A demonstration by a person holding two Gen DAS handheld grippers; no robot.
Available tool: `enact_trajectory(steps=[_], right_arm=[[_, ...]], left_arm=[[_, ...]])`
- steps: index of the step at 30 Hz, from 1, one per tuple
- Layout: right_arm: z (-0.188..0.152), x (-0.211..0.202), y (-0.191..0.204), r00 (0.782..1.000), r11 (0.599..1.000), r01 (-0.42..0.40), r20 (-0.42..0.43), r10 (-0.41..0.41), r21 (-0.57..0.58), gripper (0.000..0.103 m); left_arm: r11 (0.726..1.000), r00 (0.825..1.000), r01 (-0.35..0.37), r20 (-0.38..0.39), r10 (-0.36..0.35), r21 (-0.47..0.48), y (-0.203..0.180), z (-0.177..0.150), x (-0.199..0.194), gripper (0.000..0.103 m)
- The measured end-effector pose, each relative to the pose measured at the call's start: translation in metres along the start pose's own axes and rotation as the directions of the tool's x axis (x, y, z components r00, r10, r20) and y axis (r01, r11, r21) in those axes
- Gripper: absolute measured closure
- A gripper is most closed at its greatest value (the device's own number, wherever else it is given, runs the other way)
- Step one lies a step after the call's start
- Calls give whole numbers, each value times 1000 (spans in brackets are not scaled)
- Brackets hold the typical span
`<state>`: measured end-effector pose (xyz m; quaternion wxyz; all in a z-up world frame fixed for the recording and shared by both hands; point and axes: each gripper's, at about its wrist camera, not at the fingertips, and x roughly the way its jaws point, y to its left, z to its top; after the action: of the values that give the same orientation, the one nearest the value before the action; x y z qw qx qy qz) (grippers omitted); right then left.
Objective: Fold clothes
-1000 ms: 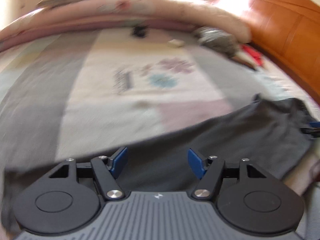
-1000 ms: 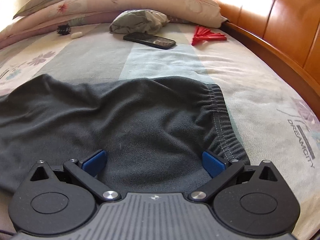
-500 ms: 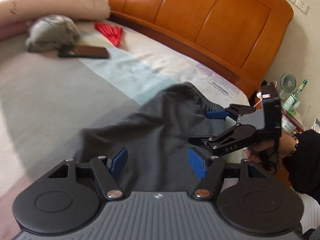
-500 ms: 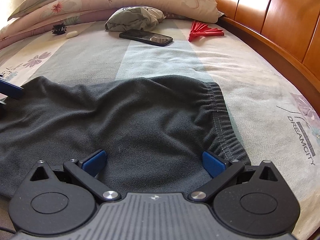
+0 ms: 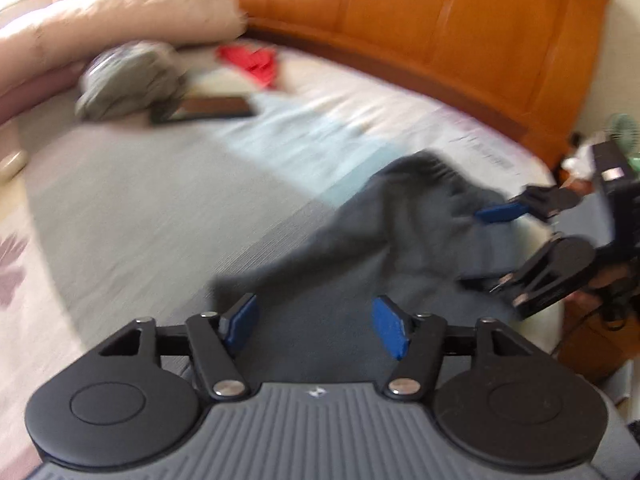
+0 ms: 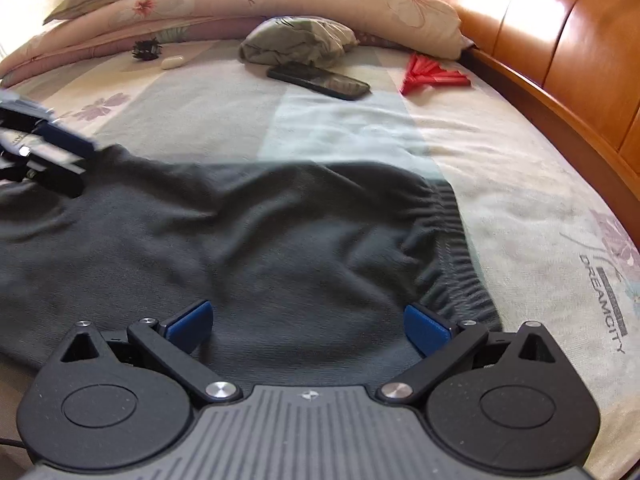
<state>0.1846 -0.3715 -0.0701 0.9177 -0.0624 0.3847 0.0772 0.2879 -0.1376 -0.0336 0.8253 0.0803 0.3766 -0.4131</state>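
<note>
Dark grey shorts (image 6: 256, 248) flat on the bed (image 6: 520, 184) - cloth lies under and ahead of both fingers. Right gripper (image 6: 308, 326) fingers spread, nothing pinched, waistband (image 6: 452, 248) just beside its right finger. Left gripper (image 5: 316, 326) fingers spread, nothing between them - above the shorts' far end.

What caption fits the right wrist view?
Open right gripper over dark pants on a bed.

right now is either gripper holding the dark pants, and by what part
Nothing is held. The left gripper and the right gripper are both open above the dark pants.
</note>
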Motion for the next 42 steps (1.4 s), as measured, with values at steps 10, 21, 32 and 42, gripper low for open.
enact_trajectory(steps=[10,21,32,42], right_arm=[[-39,-21,4,996,996,-82,33,83,-40,0],[-28,-15,9,996,998,-56,64,58,-37,0],[-39,-14,7,997,999,-40,72,40,9,0],[-39,-14,6,997,999,-31,75,28,31,0]], left_arm=[[999,996,43,-74,-42,11,-10,17,83,35],[983,990,135,-52,-129,123,-48,51,86,33],[992,987,128,-98,-125,24,-31,58,96,37],[988,977,154,-147,-152,-1,-38,72,134,33]])
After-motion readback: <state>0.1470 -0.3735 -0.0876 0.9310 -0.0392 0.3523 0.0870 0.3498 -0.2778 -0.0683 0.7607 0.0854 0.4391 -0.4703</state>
